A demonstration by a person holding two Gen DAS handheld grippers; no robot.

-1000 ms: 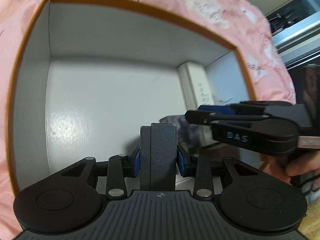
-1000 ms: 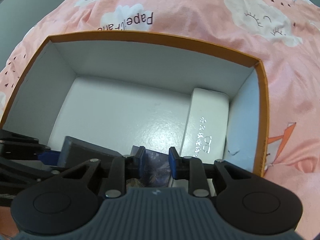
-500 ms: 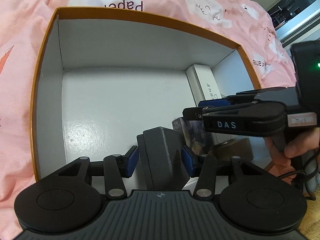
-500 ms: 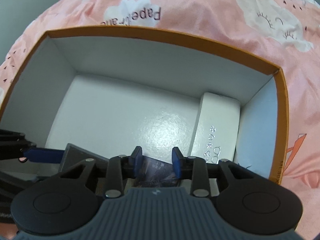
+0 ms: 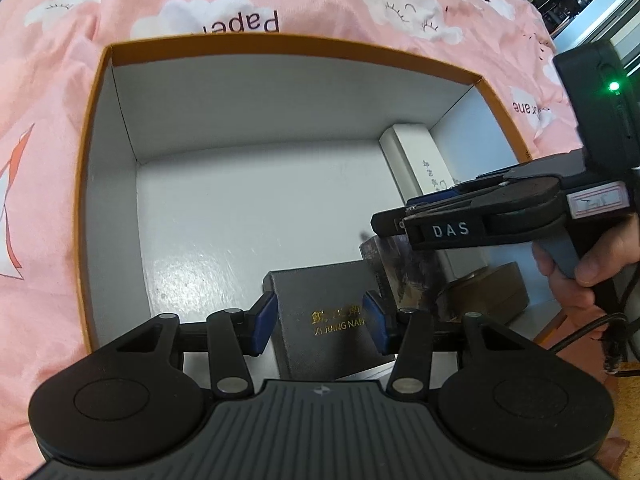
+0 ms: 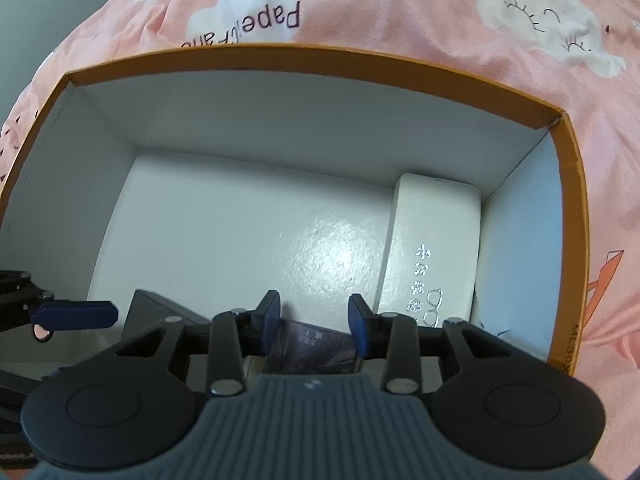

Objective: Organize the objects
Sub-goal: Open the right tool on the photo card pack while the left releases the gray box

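An open orange-rimmed box (image 5: 96,184) with a white inside lies on a pink quilt. A dark grey box with gold lettering (image 5: 324,320) lies flat on its floor, between the spread jaws of my left gripper (image 5: 320,322), which is open. A dark patterned box (image 6: 312,346) lies between the jaws of my right gripper (image 6: 314,320), also open; it shows in the left wrist view (image 5: 400,264) too. A white glasses case (image 6: 432,248) lies along the right wall. The orange-rimmed box (image 6: 568,184) fills the right wrist view.
A brown cardboard box (image 5: 488,292) sits at the near right inside the orange-rimmed box. The pink cloud-print quilt (image 5: 48,120) surrounds it. The right gripper body (image 5: 480,224) reaches in from the right, held by a hand.
My left gripper opened and let go of the grey box, which tipped from upright to flat. Both grippers pulled back and up. The right gripper's jaws widened off the patterned box.
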